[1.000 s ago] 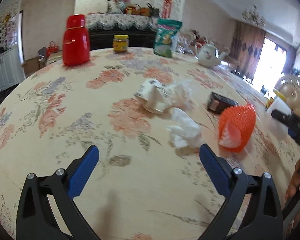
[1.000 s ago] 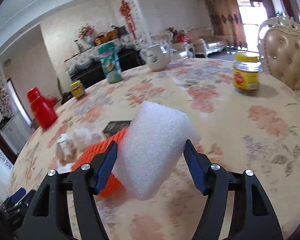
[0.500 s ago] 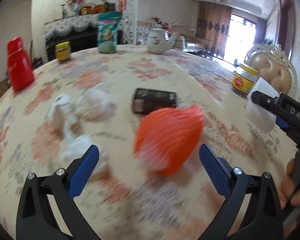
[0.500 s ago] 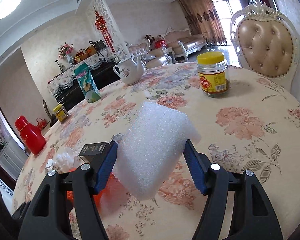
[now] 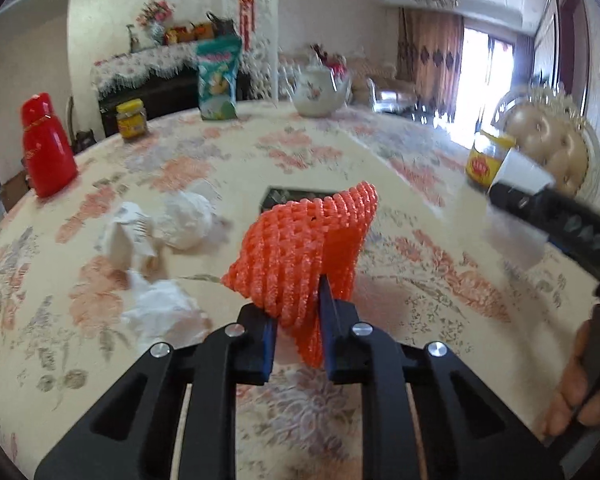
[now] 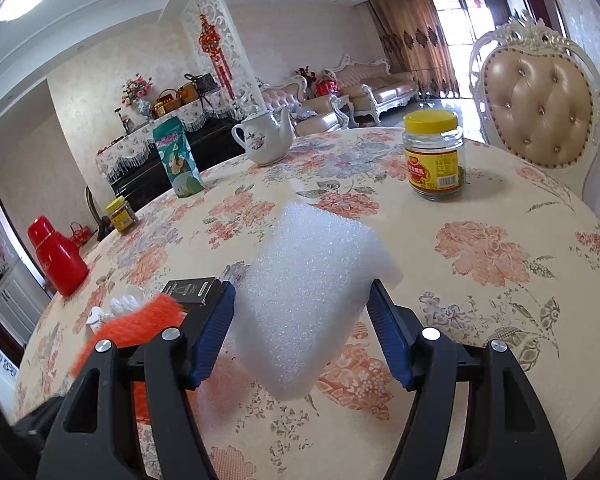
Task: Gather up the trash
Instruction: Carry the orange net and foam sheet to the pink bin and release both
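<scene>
Closing on the orange foam net [image 5: 304, 252], the left gripper [image 5: 298, 340] has its blue pads pinching the net's lower end, which is squashed narrow between them. The net is a bright orange mesh sleeve of soft ribbed foam, flaring wider above the jaws and leaning over the middle of the floral table [image 5: 380, 368]. Crumpled white tissues [image 5: 168, 312] and a paper scrap lie toward the table's left edge, with a dark flat box [image 5: 284, 196] just behind the net. The right gripper [image 6: 304, 332] clamps a white foam block [image 6: 312, 292], pebbly and translucent, held above the table nearer its right edge.
</scene>
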Tool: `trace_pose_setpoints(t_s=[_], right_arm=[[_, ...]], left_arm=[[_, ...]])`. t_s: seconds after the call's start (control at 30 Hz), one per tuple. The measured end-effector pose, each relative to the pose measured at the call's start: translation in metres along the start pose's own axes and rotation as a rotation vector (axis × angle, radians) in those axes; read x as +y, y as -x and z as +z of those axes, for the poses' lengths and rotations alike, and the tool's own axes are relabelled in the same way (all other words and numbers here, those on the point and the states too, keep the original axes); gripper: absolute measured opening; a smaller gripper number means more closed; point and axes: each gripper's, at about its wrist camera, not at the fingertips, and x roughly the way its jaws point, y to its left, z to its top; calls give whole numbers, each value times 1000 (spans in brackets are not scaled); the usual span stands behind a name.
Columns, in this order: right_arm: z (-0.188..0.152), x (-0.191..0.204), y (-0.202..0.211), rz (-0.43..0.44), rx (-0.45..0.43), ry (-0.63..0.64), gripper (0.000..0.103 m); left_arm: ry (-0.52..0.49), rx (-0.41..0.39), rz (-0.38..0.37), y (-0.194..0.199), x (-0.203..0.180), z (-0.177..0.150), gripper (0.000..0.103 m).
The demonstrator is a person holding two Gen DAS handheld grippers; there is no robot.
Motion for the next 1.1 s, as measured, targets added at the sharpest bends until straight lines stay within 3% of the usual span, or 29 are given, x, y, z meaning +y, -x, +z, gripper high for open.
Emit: trace_pose_setpoints(t_s=[0.37, 0.73, 1.1], right_arm=[[-20, 58, -4, 75, 40, 289, 64], [-52, 124, 22, 208, 34, 536, 64], [-77, 174, 46, 230, 44, 713, 64]], left_arm=[[122, -101, 62, 75, 61, -19, 17], [213, -97, 145, 116, 114, -52, 17], [256, -135, 212, 167, 151, -80, 17]])
